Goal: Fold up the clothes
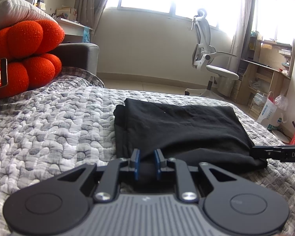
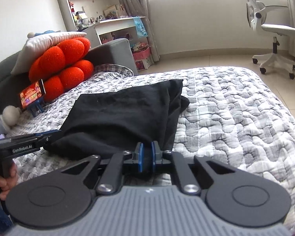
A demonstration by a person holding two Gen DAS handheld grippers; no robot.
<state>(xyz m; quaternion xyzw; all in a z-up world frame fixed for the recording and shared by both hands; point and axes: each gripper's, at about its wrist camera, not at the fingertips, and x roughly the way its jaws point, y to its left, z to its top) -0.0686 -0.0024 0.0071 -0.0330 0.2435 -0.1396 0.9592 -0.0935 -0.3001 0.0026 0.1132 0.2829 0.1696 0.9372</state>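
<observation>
Black garment (image 1: 179, 125): soft, light, limp, lay part-folded on quilted bed (image 1: 55, 122). Left tongs (image 1: 147, 160) and right tongs (image 2: 147, 155) each pinched its near hem; corners the best hold.

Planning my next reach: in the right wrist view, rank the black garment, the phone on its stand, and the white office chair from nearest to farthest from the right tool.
1. black garment, pinched at the right tool.
2. phone, far left by the orange cushion.
3. white office chair, upper right, on the floor past the bed.
</observation>
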